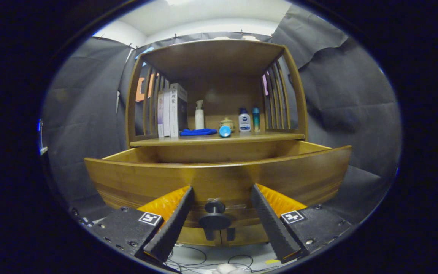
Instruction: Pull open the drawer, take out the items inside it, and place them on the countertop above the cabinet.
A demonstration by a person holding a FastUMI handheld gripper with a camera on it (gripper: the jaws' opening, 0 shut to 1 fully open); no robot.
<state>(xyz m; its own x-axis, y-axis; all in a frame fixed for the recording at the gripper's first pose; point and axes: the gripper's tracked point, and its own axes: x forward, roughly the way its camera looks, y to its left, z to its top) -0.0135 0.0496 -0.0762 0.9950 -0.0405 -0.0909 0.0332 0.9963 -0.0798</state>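
Observation:
The wooden drawer (219,177) of the cabinet stands pulled out toward me, its front panel close ahead. A dark round knob (215,217) sits on that panel, right between my fingers. My gripper (221,190) is open, the fingers on either side of the knob without touching it. The drawer's inside is hidden behind its front panel. Above it lies the countertop (264,137), with a blue cloth (198,132) and a blue round item (225,131) lying on it near the front edge.
On the countertop stand books (172,110), a white pump bottle (199,115), a small jar (226,123), a white-and-blue bottle (244,120) and a teal tube (256,119). Slatted sides and a top shelf (213,57) enclose it. Cables (203,260) lie on the floor below.

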